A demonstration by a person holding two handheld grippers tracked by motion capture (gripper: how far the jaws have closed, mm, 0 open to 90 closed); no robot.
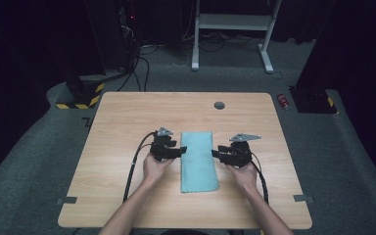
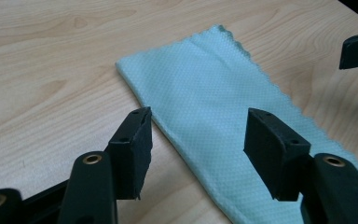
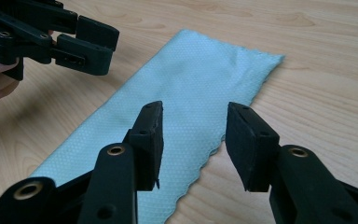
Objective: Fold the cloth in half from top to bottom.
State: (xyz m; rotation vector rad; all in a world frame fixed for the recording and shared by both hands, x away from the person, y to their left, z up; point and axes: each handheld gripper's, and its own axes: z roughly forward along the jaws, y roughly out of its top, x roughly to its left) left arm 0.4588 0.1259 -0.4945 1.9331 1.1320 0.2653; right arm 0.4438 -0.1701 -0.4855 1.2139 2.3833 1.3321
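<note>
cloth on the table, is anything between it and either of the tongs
Nothing visible. The left tongs hang at the left long edge of the folded light blue cloth, jaws open, and the right tongs at its right long edge, also open. Bare wooden table lies around the cloth, and nothing rests on it.

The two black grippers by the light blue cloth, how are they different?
The left black gripper sits at the folded light blue cloth's left long edge; the right black gripper sits at its right edge. The left gripper's grey plate lies close over its body, while the right gripper's sticks out sideways. Both point inward at the cloth with jaws open, holding nothing, above the wooden table.
</note>
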